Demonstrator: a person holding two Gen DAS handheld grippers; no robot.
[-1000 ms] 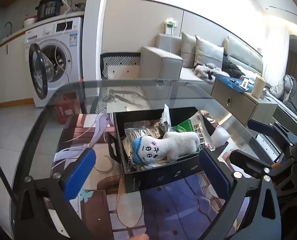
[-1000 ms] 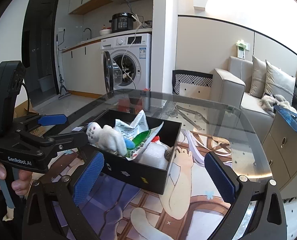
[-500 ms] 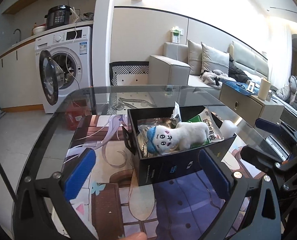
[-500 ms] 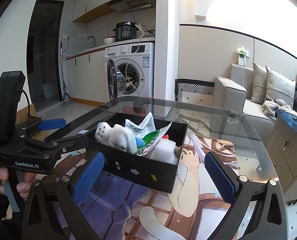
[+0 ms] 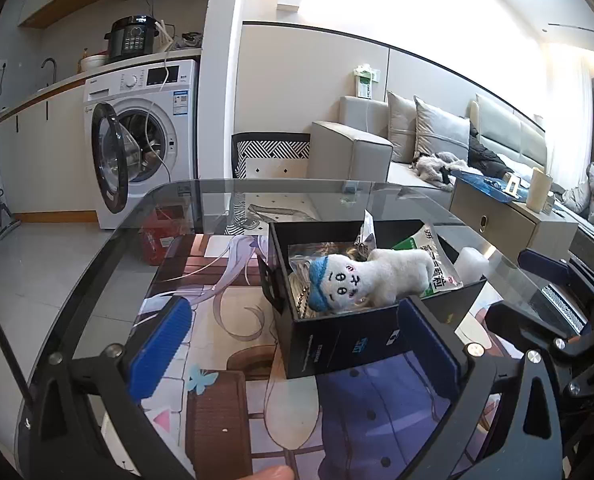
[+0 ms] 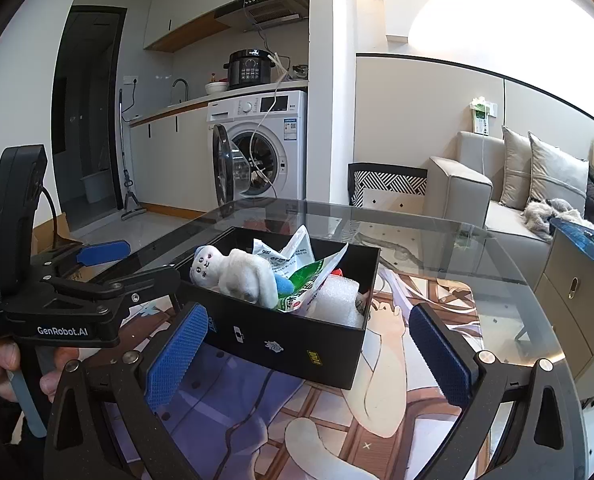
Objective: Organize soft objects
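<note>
A black box [image 5: 349,344] [image 6: 297,344] sits on the printed mat of a glass table. Inside it lies a white plush toy with a blue cap [image 5: 361,280] [image 6: 237,276], on top of green-and-white snack packets [image 5: 433,252] [image 6: 309,276] and a piece of white foam [image 6: 337,296]. My left gripper [image 5: 293,354] is open, low and in front of the box's near wall, holding nothing. My right gripper [image 6: 309,354] is open too, just short of the box's long side, with nothing between its fingers. The left gripper's body [image 6: 77,304] shows at the left of the right wrist view.
The glass table [image 5: 225,196] has a rounded edge with floor beyond it. A washing machine [image 5: 145,136] with its door open stands behind, a patterned chair [image 5: 273,156] at the table's far side, a sofa [image 5: 417,148] and a low cabinet [image 5: 517,220] to the right.
Both grippers have pulled back and risen a little from the box, staying open. The box and its contents have not moved on the table.
</note>
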